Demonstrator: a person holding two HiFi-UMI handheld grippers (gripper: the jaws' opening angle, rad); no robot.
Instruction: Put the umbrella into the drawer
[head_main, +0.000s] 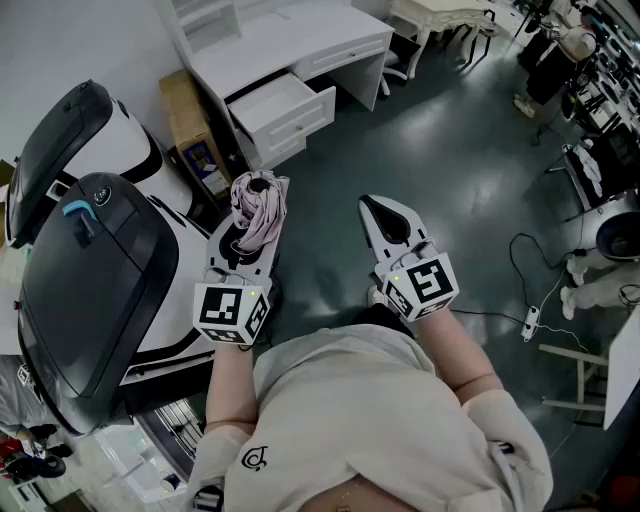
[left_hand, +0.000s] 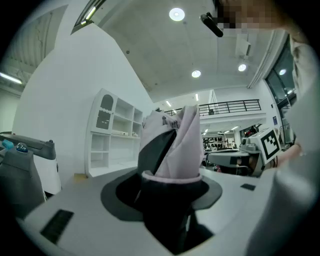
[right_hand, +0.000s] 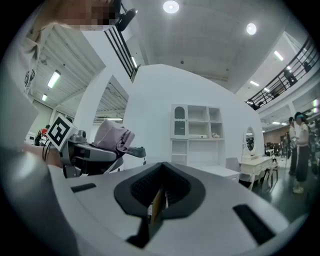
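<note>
A folded pink and grey umbrella (head_main: 258, 212) sticks out of my left gripper (head_main: 248, 232), whose jaws are shut on its lower part. In the left gripper view the umbrella (left_hand: 172, 145) stands up between the dark pads of the gripper (left_hand: 170, 186) and hides what lies straight ahead. My right gripper (head_main: 384, 213) is held level beside it, shut, with nothing in it (right_hand: 159, 192). From the right gripper view, the umbrella (right_hand: 111, 136) shows at the left. An open white drawer (head_main: 285, 108) juts from the white desk (head_main: 300, 40) ahead of both grippers.
Large black-and-white machines (head_main: 90, 270) stand close on the left. A cardboard box (head_main: 190, 130) leans beside the desk. A cable and power strip (head_main: 530, 325) lie on the dark floor at the right. A white shelf cabinet (right_hand: 195, 135) stands behind the desk.
</note>
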